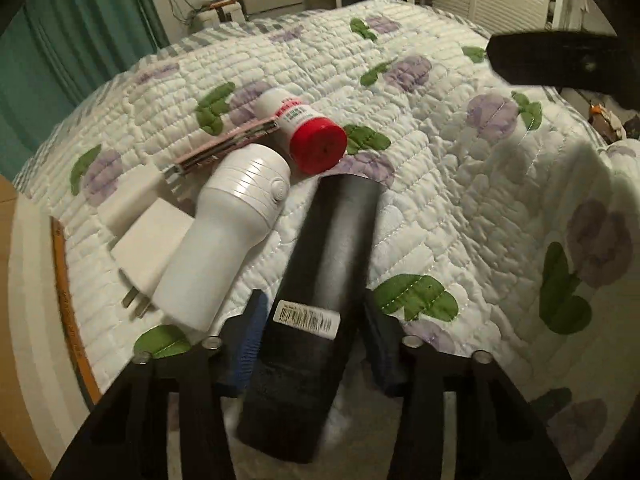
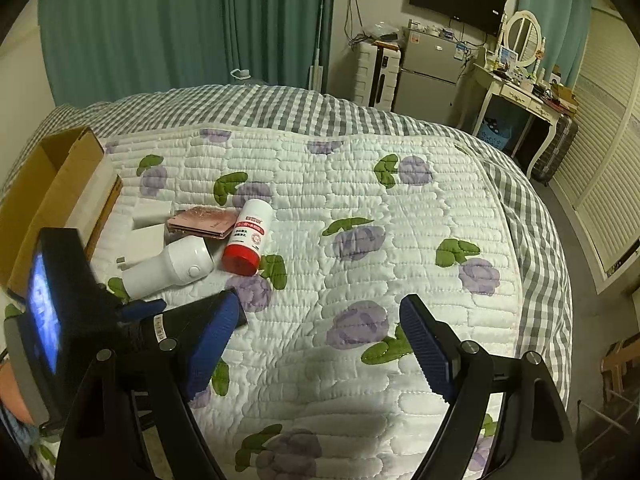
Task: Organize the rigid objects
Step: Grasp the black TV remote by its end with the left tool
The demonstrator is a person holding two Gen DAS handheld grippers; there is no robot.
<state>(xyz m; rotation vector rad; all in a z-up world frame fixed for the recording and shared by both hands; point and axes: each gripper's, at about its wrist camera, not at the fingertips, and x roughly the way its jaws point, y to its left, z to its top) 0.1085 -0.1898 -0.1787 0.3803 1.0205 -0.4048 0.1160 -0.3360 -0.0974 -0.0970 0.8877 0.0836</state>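
Note:
A black cylinder [image 1: 328,248] with a barcode label lies on the flowered quilt [image 1: 460,184], pointing away from me. My left gripper [image 1: 314,316] is shut on its near end, one blue pad against each side. Just left of it lie a white handheld device [image 1: 224,232], a white plug adapter [image 1: 152,252] and a white block [image 1: 132,200]. Behind them lie a pink flat case [image 1: 228,144] and a white bottle with a red cap [image 1: 308,132]. My right gripper [image 2: 320,304] hangs open over bare quilt, right of the bottle [image 2: 246,240], with nothing between its fingers.
An open cardboard box [image 2: 52,184] sits on the bed at the left, beside the pile. Beyond the bed's far edge stand a small fridge [image 2: 428,76] and a dressing table [image 2: 516,92]. Green curtains [image 2: 180,20] hang at the back.

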